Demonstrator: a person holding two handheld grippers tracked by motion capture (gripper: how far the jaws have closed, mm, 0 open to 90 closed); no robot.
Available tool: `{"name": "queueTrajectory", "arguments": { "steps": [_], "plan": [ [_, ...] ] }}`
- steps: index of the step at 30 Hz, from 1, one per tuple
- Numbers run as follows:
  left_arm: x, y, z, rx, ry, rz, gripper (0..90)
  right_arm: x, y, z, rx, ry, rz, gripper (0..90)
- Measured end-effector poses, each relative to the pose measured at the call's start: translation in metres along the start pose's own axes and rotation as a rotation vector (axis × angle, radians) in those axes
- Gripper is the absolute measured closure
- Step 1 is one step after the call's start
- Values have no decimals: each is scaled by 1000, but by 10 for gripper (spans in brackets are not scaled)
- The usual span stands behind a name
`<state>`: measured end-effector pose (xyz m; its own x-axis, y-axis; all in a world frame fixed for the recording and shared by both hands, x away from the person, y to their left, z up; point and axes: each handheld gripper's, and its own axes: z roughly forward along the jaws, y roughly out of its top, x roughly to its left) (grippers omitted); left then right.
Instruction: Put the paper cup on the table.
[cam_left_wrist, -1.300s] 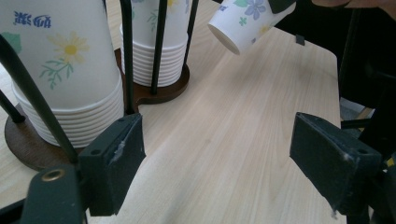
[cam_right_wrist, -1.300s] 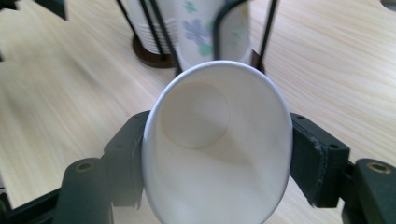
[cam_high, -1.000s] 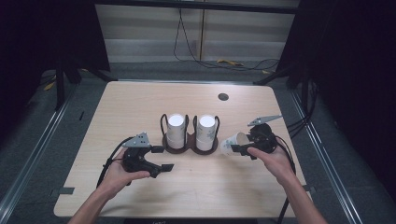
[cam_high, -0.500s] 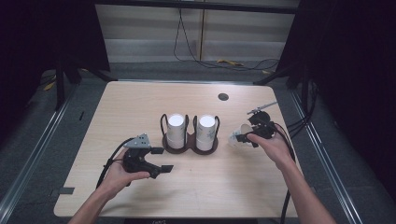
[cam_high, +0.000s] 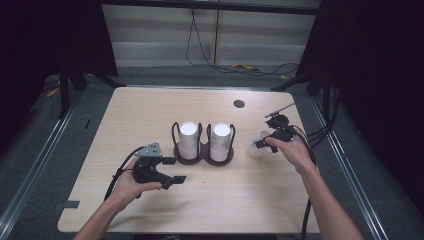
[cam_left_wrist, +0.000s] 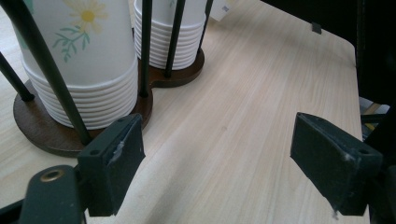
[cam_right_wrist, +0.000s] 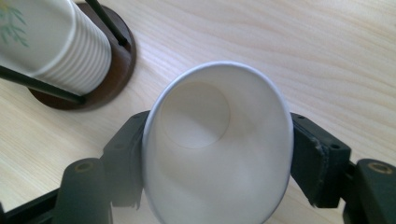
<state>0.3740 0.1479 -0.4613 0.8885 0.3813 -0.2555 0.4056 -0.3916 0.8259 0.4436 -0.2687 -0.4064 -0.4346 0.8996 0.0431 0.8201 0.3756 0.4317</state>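
Pale wooden worktop carrying a dark two-ring cup holder at centre, each ring stacked with upturned paper cups. Off to its right, clear of the holder and tipped on its side: a single white paper cup, pinched across its wall by the right claw. Featherlight, thin-walled, probably easy to crush (mouth already squeezed oval), so best gripped gently, mid-wall. Left claw spread wide, empty, just beside the holder's base.

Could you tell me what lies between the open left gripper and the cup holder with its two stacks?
Only bare tabletop: the high view shows the left gripper just short of the cup holder.
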Motion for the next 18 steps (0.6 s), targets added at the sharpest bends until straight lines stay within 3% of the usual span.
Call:
{"name": "queueTrajectory", "arguments": {
  "steps": [5,9,18],
  "plan": [
    [-2,1,-3,-5,-1,6,175,0,-1,-1,24,-28,-8,291],
    [-2,-1,-4,3,5,15,175,3,2,6,85,-69,-29,281],
    [-6,-1,-5,-10,-26,8,175,14,13,17,86,-114,-46,237]
  ]
}}
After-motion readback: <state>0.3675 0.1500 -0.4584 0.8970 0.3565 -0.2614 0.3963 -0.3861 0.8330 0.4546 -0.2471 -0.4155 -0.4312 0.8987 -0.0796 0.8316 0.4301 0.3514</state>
